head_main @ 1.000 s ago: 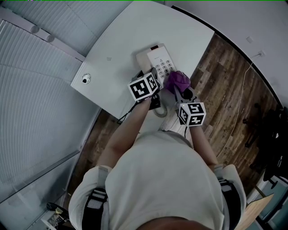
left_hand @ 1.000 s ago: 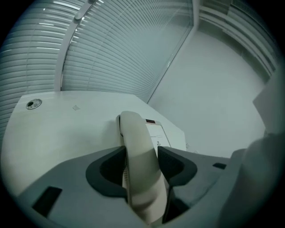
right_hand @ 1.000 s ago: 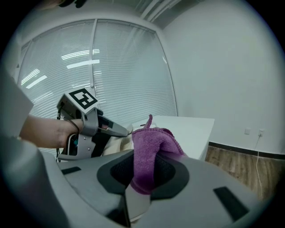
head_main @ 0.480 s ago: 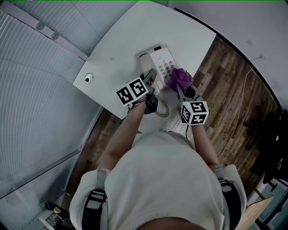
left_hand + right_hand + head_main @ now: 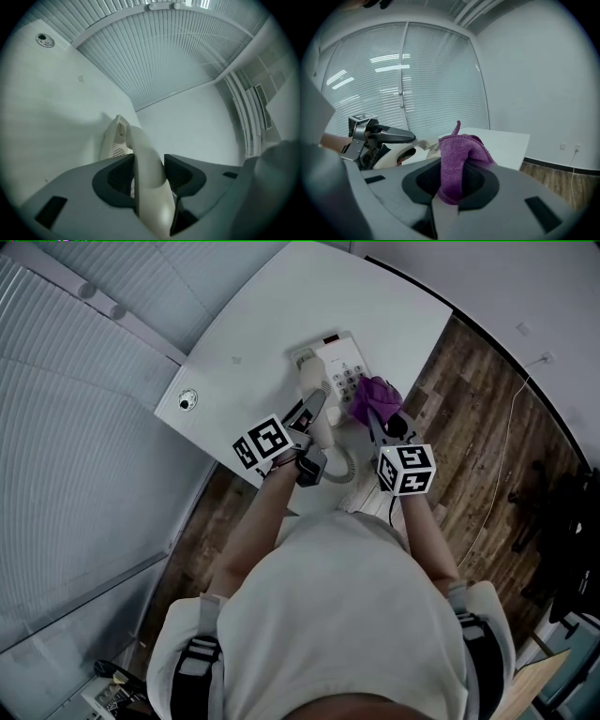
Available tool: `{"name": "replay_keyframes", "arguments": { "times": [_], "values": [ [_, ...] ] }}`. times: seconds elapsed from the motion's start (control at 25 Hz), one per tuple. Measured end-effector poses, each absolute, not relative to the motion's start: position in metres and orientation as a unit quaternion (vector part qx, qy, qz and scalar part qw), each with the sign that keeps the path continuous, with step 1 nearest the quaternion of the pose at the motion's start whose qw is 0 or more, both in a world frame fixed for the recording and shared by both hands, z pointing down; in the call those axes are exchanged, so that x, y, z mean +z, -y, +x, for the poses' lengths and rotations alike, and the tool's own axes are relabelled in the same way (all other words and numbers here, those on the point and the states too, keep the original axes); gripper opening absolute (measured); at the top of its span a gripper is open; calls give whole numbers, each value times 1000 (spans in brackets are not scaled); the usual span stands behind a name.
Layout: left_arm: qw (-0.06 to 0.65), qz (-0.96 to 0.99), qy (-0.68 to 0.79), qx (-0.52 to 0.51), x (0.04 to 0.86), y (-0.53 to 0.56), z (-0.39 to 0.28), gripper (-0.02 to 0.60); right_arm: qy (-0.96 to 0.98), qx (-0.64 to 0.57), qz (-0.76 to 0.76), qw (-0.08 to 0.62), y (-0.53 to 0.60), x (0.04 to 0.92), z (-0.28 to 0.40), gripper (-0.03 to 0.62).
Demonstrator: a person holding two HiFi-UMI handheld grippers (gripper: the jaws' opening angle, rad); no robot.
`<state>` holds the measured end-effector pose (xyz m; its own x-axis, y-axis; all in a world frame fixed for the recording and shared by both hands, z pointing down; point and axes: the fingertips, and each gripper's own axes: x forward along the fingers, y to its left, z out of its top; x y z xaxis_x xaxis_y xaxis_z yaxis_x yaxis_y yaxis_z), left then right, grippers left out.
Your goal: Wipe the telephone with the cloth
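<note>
A white telephone (image 5: 339, 362) with a keypad sits near the desk's front edge. Its cream handset (image 5: 312, 390) is lifted off the base and tilted, with my left gripper (image 5: 314, 416) shut on it; the jaws have just been closing on the handset (image 5: 123, 133), which fills the gap between the pads of the left gripper (image 5: 149, 160). My right gripper (image 5: 377, 424) is shut on a bunched purple cloth (image 5: 373, 396), held over the phone's right side. The right gripper (image 5: 452, 183) view shows the cloth (image 5: 458, 152) sticking up from the jaws, with the handset (image 5: 393, 157) to the left.
The coiled cord (image 5: 343, 471) hangs from the handset off the desk's front edge. The white desk (image 5: 253, 329) has a round cable port (image 5: 187, 400) at its left corner. Wooden floor (image 5: 469, 437) with a thin cable lies to the right; blinds cover the left wall.
My left gripper has rolled and drawn back towards the person, and the handset has come up off the phone's cradle with it. The right gripper and cloth have barely moved.
</note>
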<state>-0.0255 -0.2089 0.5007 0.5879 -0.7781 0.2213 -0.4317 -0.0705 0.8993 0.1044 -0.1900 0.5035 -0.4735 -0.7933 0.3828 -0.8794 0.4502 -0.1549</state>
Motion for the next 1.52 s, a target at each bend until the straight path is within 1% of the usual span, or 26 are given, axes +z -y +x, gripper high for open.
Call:
{"name": "replay_keyframes", "arguments": {
  "times": [0.32,0.44,0.56,0.8,1.04,1.52],
  "values": [
    [549,723,335,-253,478,198,-22,203,849,154,491,121,198,493,94,83],
    [559,718,314,-271,478,194,-24,202,852,151,487,120,200,489,89,84],
    [572,707,274,-314,467,190,-23,201,854,148,484,118,203,486,86,83],
    [577,697,231,-357,457,185,-29,198,858,136,481,115,209,477,82,83],
    [578,694,198,-380,448,179,-32,196,870,123,466,102,222,459,74,84],
    [578,690,140,-412,433,172,-31,193,903,101,409,84,228,432,29,83]
  ]
}}
